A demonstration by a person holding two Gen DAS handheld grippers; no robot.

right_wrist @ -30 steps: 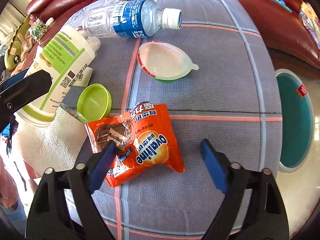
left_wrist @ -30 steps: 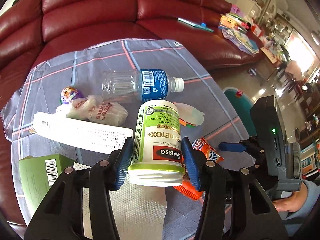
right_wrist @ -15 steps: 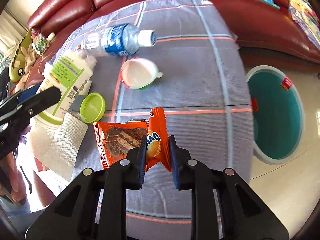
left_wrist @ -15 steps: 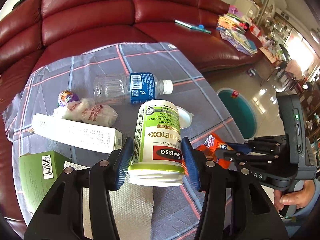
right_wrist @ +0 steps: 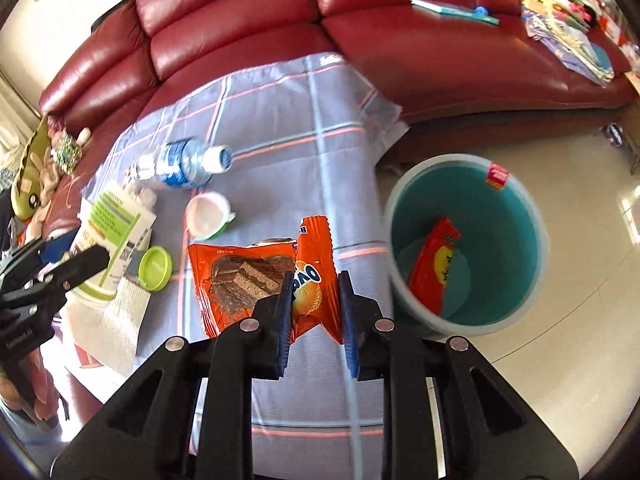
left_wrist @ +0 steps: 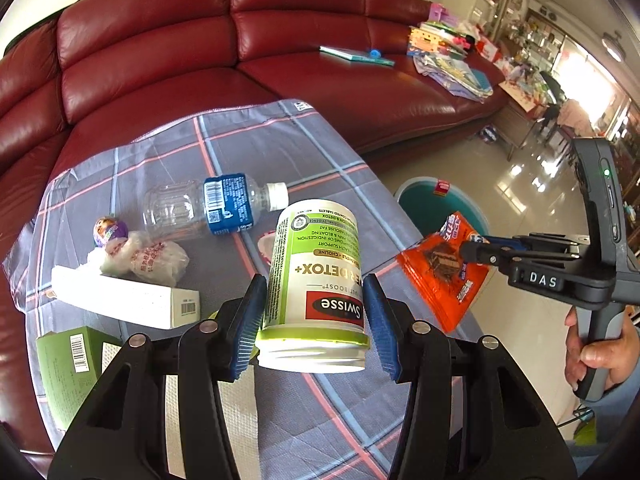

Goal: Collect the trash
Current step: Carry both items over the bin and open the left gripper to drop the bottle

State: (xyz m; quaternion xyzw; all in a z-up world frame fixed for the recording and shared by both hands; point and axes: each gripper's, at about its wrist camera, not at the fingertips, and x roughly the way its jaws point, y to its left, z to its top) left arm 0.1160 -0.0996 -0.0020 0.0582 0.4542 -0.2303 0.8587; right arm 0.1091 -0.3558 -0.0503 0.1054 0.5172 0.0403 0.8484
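Snack wrapper [right_wrist: 304, 280] pinched in closed right tool [right_wrist: 314, 304], lifted off desk [right_wrist: 280, 128]; teal bin [right_wrist: 472, 312] just right of it. Left tool [left_wrist: 314, 320] clamped around supplement jar [left_wrist: 316, 276], water bottle [left_wrist: 212, 208] beyond.

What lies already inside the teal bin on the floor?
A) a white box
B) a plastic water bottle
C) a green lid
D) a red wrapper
D: a red wrapper lies inside the bin; the other things are on the table.

Both wrist views close, facing tablecloth [left_wrist: 280, 140] and bin [right_wrist: 472, 240]
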